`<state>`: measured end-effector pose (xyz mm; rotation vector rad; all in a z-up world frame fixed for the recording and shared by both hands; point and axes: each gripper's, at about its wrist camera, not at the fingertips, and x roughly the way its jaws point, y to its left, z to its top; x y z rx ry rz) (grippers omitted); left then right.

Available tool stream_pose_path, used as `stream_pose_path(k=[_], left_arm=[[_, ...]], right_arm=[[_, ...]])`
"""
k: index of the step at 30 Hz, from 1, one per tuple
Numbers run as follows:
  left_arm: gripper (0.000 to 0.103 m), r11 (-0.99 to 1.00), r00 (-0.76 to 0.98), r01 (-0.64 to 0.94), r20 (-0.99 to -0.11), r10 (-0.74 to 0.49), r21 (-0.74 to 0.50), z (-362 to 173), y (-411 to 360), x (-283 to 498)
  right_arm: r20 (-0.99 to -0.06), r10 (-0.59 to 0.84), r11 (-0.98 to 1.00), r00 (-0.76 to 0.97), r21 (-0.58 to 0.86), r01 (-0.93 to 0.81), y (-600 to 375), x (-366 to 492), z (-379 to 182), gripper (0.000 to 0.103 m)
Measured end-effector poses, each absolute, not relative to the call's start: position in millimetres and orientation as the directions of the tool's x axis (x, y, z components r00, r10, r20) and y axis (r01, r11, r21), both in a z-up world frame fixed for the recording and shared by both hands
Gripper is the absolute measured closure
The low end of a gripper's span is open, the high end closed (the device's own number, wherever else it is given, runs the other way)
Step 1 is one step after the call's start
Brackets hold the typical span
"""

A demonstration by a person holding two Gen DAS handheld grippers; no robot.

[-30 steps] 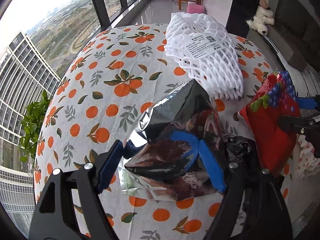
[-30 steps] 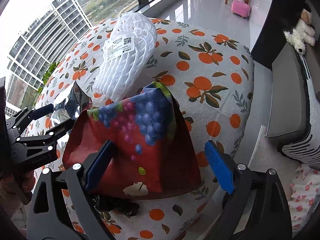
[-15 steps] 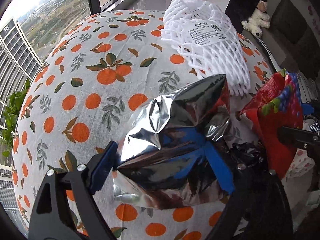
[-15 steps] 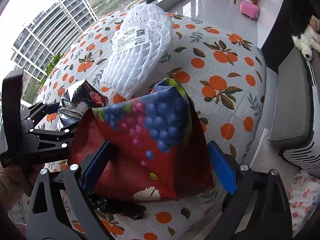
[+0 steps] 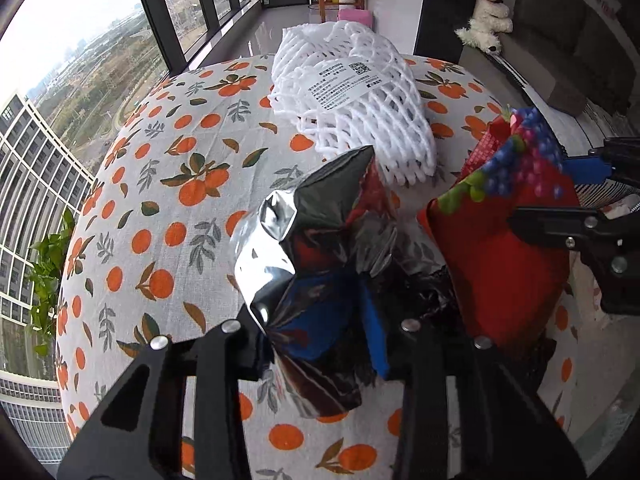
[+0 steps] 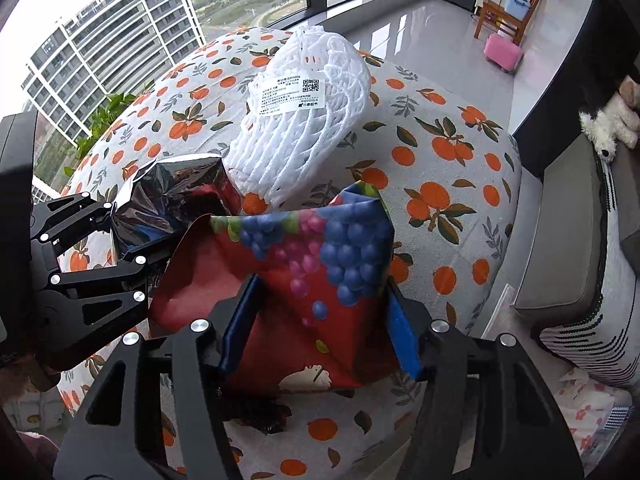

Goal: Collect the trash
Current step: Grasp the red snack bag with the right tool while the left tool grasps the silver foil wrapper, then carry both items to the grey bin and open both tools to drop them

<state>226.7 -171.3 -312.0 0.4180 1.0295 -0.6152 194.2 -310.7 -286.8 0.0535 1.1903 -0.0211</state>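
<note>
Both pairs of jaws have just been closing, each now pinching a wrapper that a second ago sat loose between wide-spread pads. Seen from the left wrist, the left gripper [image 5: 320, 344] squeezes the crumpled silver foil bag [image 5: 316, 240] at its lower end, so the bag puckers and stands up toward 12 o'clock over the table [image 5: 168, 184] with its orange-print cloth. At 1 o'clock from the bag lies the white foam net [image 5: 360, 112] with a printed label, touching the bag's top corner. At 3 o'clock the red grape-print bag [image 5: 504, 264] stands just beside the foil bag, and a bit of crinkled black plastic [image 5: 432, 292] shows between them. Seen from the right wrist, the right gripper [image 6: 320, 320] presses its blue pads into both sides of the red grape-print bag, folding it inward. A stuffed toy [image 6: 612, 120] sits at 2 o'clock on the sofa [image 6: 568, 240].
</note>
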Motion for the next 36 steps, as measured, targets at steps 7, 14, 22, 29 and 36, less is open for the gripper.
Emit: stream_pose_path(k=[7,14,22,29,36], left_arm=[[0.077,0.752,0.417,0.653,-0.871,-0.259,0.089,-292,-166,211],[0.079,0.784,0.454,0.612,-0.859,-0.237,0.107,-270,-142,207],[0.079,0.82,0.488,0.559,-0.847,-0.211,0.118,-238,-109,203],[0.079,0.842,0.53,0.522,-0.825,-0.197,0.134,-199,-85,195],[0.079,0.812,0.547,0.562,-0.807,-0.221,0.159,-169,-97,178]], right_arm=[[-0.916,0.054,0.997,0.397,0.069,0.025,-303,192,-267,0.072],[-0.898,0.077,0.995,0.433,0.096,0.021,-286,189,-249,0.078],[-0.879,0.089,0.993,0.469,0.113,0.024,-271,181,-221,0.079],[-0.849,0.091,0.992,0.52,0.125,0.029,-261,166,-180,0.079],[-0.83,0.063,0.987,0.554,0.135,0.09,-280,133,-151,0.079]])
